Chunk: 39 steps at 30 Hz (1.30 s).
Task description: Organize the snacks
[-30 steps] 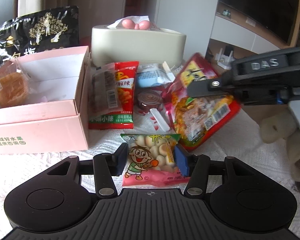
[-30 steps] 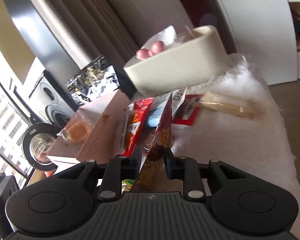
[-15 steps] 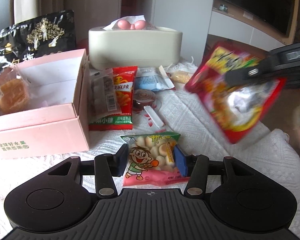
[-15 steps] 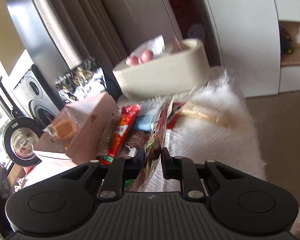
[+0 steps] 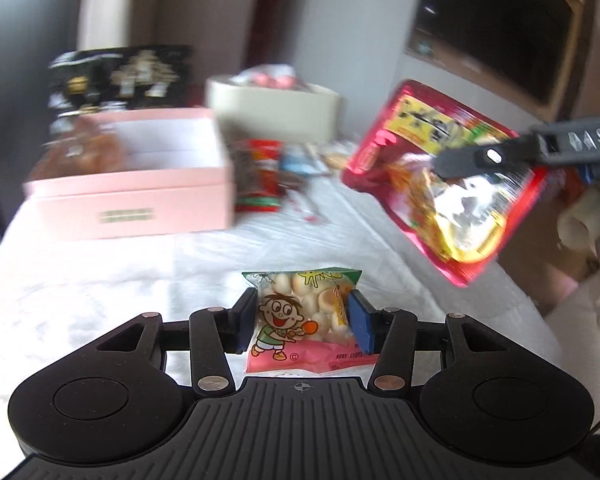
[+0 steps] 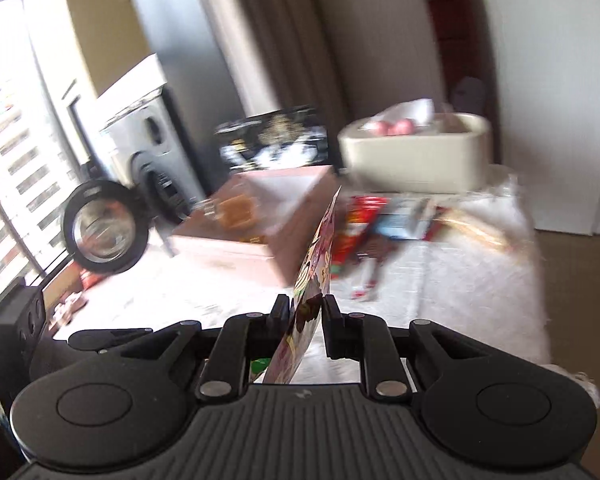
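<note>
Overhead-free, white textured cloth [image 5: 100, 280], curtains [image 6: 268, 40], television [image 5: 492, 28]

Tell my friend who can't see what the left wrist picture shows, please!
The left gripper holds a small cartoon snack bag above a white cloth. On the right, the right gripper lifts a red snack bag. Behind sits an open pink box.

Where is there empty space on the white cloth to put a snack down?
The white cloth is bare in front of the pink box, from there to the cartoon snack packet in the left tongs. It is crowded between the pink box and the cream tissue box, where the red packets lie.
</note>
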{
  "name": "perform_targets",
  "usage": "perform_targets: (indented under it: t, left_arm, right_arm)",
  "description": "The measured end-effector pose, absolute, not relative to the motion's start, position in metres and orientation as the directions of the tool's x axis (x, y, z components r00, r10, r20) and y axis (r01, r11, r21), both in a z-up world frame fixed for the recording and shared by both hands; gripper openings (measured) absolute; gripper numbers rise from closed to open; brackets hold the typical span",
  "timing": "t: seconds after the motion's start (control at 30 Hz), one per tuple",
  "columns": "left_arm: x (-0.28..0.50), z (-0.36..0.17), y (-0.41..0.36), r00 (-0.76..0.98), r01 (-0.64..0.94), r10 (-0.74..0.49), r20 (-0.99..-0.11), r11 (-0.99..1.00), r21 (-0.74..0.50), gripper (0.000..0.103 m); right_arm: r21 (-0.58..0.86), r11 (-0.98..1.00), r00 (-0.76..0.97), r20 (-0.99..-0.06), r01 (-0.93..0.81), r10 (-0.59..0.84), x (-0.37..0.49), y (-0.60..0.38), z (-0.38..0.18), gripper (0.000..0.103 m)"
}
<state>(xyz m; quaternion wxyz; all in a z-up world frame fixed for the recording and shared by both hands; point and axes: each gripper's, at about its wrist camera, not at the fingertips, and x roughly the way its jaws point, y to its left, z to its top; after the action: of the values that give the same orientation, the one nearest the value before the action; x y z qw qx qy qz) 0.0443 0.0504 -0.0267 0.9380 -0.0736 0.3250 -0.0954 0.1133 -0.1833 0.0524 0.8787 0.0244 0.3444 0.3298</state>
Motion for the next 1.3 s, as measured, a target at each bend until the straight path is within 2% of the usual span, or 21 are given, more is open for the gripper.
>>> perform_targets:
  t: [0.17,0.3,0.33,0.37,0.43,0.5,0.6,0.7,0.77,0.8,0.83,0.87,0.9,1.0,1.07,1.2,1.3]
  left_arm:
    - [0.057,0.01,0.103,0.87,0.004,-0.12,-0.478,0.971,-0.238,0.054]
    - [0.115,0.033,0.153,0.929,-0.029,-0.128,-0.348,0.911,-0.412,0.054]
    - [0.135,0.03,0.162,0.934,-0.029,-0.135,-0.331,0.895,-0.446,0.055]
    - [0.158,0.022,0.171,0.925,-0.042,-0.139,-0.354,0.888,-0.458,0.055]
    - [0.202,0.001,0.18,0.846,-0.15,-0.114,-0.521,0.887,-0.437,0.052]
    - [0.22,-0.018,0.185,0.798,-0.2,-0.119,-0.591,0.873,-0.446,0.052]
    - [0.214,-0.026,0.186,0.814,-0.165,-0.157,-0.56,0.861,-0.48,0.052]
    - [0.199,-0.019,0.182,0.859,-0.177,-0.067,-0.507,0.891,-0.418,0.052]
    - [0.193,-0.011,0.177,0.869,-0.157,-0.06,-0.491,0.907,-0.39,0.052]
    - [0.187,-0.007,0.169,0.867,-0.123,-0.091,-0.491,0.914,-0.387,0.052]
    - [0.18,-0.003,0.161,0.857,-0.079,-0.135,-0.498,0.92,-0.385,0.052]
    - [0.176,-0.002,0.152,0.839,-0.028,-0.185,-0.511,0.924,-0.381,0.052]
    - [0.168,-0.004,0.137,0.814,0.036,-0.246,-0.527,0.926,-0.376,0.052]
    - [0.148,-0.02,0.099,0.718,0.18,-0.398,-0.572,0.899,-0.4,0.052]
    - [0.14,-0.037,0.078,0.635,0.221,-0.466,-0.617,0.874,-0.433,0.052]
    - [0.131,-0.06,0.06,0.585,0.184,-0.437,-0.683,0.892,-0.413,0.05]
    - [0.13,-0.071,0.061,0.589,0.145,-0.44,-0.678,0.883,-0.447,0.05]
  right_arm:
    - [0.23,0.728,0.526,-0.557,-0.645,0.643,0.101,-0.151,0.071,0.016]
    - [0.191,0.7,0.524,-0.536,-0.688,0.662,0.1,-0.13,0.082,0.014]
    - [0.185,0.697,0.523,-0.537,-0.692,0.662,0.101,-0.125,0.083,0.011]
    - [0.183,0.697,0.521,-0.54,-0.693,0.661,0.104,-0.122,0.083,0.01]
    - [0.199,0.695,0.506,-0.554,-0.691,0.661,0.11,-0.115,0.079,0.009]
    - [0.205,0.705,0.496,-0.579,-0.679,0.647,0.116,-0.112,0.072,0.009]
    - [0.183,0.72,0.491,-0.619,-0.669,0.614,0.121,-0.116,0.06,0.009]
    - [0.154,0.759,0.509,-0.657,-0.632,0.557,0.127,-0.127,0.044,0.013]
    - [0.115,0.79,0.524,-0.69,-0.602,0.5,0.129,-0.136,0.032,0.022]
    - [0.098,0.798,0.53,-0.699,-0.595,0.481,0.129,-0.141,0.027,0.034]
    - [0.082,0.801,0.534,-0.705,-0.592,0.467,0.127,-0.147,0.023,0.041]
    - [0.067,0.806,0.54,-0.71,-0.588,0.453,0.127,-0.154,0.019,0.054]
    - [0.058,0.815,0.547,-0.713,-0.577,0.438,0.126,-0.161,0.017,0.06]
    - [0.078,0.85,0.553,-0.728,-0.521,0.406,0.129,-0.182,0.008,0.061]
    - [0.114,0.865,0.543,-0.736,-0.489,0.405,0.134,-0.193,0.003,0.061]
    - [0.227,0.872,0.487,-0.755,-0.433,0.439,0.153,-0.203,-0.014,0.061]
    - [0.314,0.865,0.438,-0.764,-0.391,0.475,0.162,-0.205,-0.03,0.061]
